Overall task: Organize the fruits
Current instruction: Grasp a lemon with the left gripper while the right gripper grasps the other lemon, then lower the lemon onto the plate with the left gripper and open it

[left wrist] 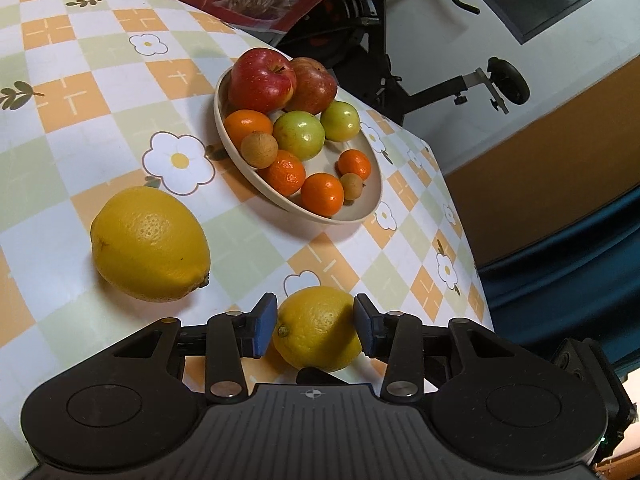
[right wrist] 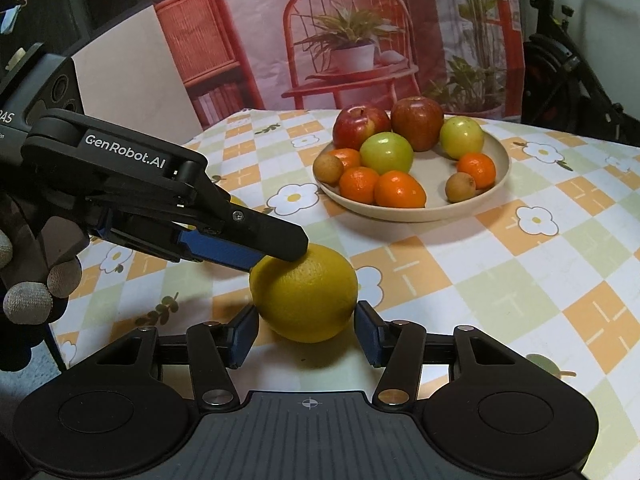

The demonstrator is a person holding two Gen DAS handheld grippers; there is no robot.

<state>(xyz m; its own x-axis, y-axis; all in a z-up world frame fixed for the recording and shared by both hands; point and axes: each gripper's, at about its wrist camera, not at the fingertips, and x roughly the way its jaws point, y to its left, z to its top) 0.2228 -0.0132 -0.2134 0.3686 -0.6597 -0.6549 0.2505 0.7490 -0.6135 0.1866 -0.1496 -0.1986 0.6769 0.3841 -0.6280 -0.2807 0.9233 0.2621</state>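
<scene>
A small lemon (left wrist: 318, 328) rests low over the checked tablecloth (left wrist: 100, 128), and my left gripper (left wrist: 316, 300) is shut on it, both blue pads against its sides. The right wrist view shows the same lemon (right wrist: 304, 294), with the left gripper (right wrist: 276, 256) reaching in from the left, one black finger over its top. My right gripper (right wrist: 306, 310) stands open just behind that lemon, a pad close to each side, with no clear press. A bigger lemon (left wrist: 150, 244) lies free on the cloth. The beige bowl (left wrist: 218, 108) holds apples, green fruits, mandarins and small brown fruits.
The bowl (right wrist: 400, 216) sits toward the far right of the table (right wrist: 520, 280). A gloved hand (right wrist: 28, 292) holds the left gripper. The table edge (left wrist: 460, 220) drops off on the right, with an exercise bike (left wrist: 400, 40) beyond. A printed backdrop (right wrist: 340, 40) hangs behind the table.
</scene>
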